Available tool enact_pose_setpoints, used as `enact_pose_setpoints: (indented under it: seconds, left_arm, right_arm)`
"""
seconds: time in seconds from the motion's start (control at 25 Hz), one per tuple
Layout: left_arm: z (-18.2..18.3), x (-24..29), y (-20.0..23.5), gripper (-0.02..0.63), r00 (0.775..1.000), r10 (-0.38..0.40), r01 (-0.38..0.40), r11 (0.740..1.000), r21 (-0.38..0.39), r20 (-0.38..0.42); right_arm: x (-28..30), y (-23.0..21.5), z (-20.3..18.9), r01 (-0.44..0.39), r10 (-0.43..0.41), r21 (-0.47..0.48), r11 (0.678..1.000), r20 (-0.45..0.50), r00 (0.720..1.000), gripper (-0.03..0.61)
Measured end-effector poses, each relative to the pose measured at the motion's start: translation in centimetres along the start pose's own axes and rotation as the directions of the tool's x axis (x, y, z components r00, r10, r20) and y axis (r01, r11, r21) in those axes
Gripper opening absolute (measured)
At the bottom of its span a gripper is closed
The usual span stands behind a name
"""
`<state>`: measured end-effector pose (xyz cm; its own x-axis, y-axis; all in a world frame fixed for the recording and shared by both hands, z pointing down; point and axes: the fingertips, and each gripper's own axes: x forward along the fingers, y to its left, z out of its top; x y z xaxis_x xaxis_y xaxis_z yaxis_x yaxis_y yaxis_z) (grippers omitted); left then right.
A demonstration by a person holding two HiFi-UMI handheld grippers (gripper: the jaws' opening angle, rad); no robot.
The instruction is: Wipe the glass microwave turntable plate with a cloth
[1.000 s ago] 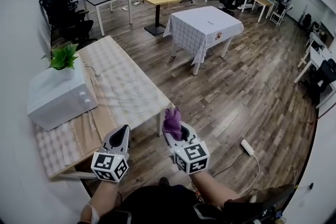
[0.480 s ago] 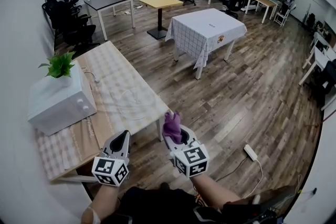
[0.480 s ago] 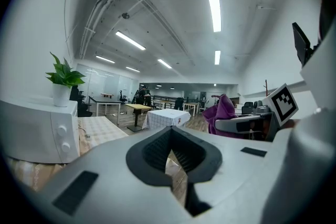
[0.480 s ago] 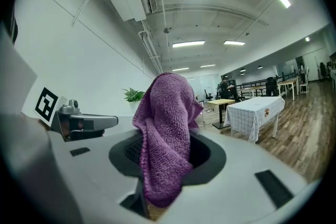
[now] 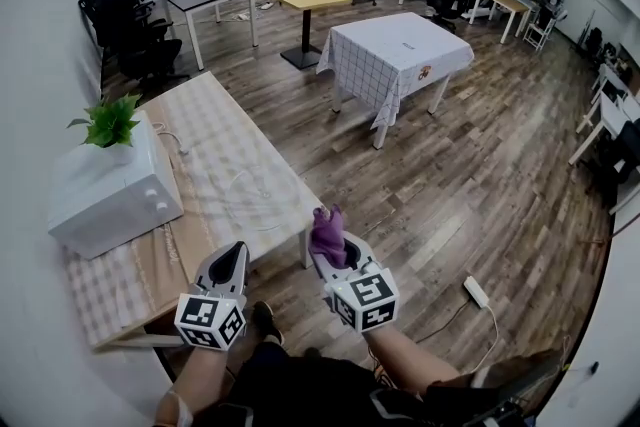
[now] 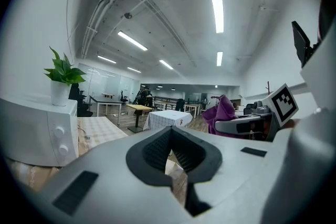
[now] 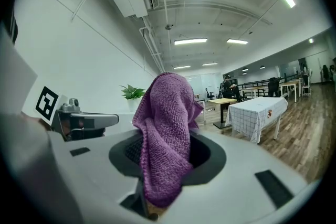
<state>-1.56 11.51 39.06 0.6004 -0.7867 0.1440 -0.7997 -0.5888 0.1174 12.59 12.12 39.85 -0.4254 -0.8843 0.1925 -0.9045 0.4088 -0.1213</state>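
Note:
The glass turntable plate [image 5: 250, 187] shows only as a faint clear ring on the checked tablecloth of the long table [image 5: 205, 140], ahead of both grippers. My right gripper [image 5: 332, 250] is shut on a purple cloth [image 5: 328, 231], which stands up out of its jaws [image 7: 165, 139]. It hovers off the table's near corner, over the floor. My left gripper [image 5: 232, 262] is shut with nothing in it, just above the table's front edge. In the left gripper view its jaws [image 6: 170, 140] meet, and the purple cloth [image 6: 223, 112] shows to the right.
A white microwave [image 5: 105, 195] with a potted plant [image 5: 105, 120] on top stands on the table's left. Across the wooden floor is a second table [image 5: 395, 55] under a white checked cloth. A power strip [image 5: 477, 290] lies on the floor at right. A shoe [image 5: 262, 320] is below.
The view has shifted slightly toward the table and a shoe has come into sight at the bottom. Both grippers keep their pose; the cloth stays held.

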Motion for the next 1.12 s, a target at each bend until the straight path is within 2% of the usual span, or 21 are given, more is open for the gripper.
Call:
enact_pose_setpoints:
  seconds: [1.12]
  left_arm:
    - [0.5, 9.2, 13.7, 0.003, 0.999, -0.043, 0.043, 0.999, -0.013, -0.018]
  right_arm:
    - [15.9, -2.7, 0.3, 0.069, -0.069, -0.004, 0.998, -0.091, 0.993, 0.146]
